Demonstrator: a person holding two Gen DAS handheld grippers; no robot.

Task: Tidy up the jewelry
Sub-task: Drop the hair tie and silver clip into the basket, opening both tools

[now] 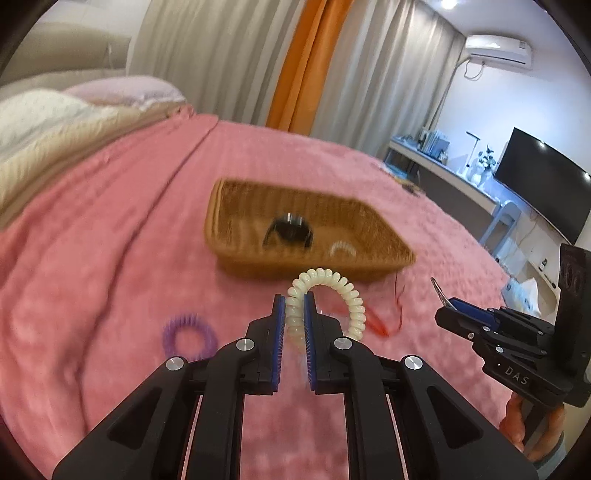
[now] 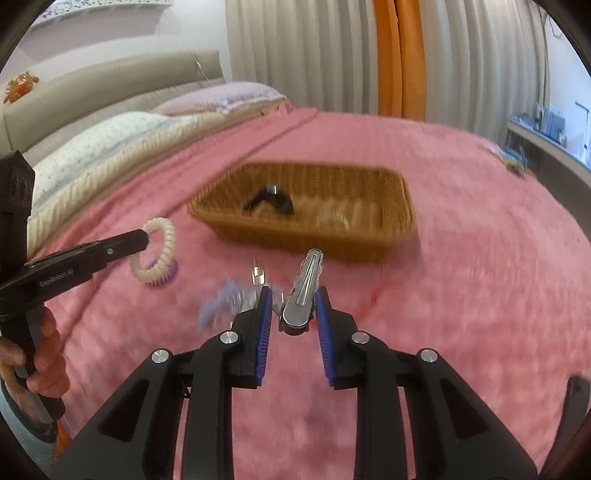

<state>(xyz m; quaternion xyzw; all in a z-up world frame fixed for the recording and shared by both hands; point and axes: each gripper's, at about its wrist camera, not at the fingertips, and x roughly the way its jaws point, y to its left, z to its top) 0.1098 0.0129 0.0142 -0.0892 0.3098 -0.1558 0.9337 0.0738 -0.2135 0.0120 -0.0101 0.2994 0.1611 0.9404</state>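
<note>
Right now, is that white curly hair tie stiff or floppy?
Probably springy and soft: the coil hair tie keeps an arch where the left gripper pinches it, yet its free end droops. It looks light, dangling from one small grip. Its smooth, glossy coils might slip.

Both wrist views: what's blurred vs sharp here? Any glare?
Left wrist view: left gripper and cream coil hair tie sharp; wicker basket and pink bedspread motion-smeared; ceiling light blown out. Right wrist view: right gripper and metal hair clip crisp; basket streaked; strong fisheye bending at the edges.
</note>
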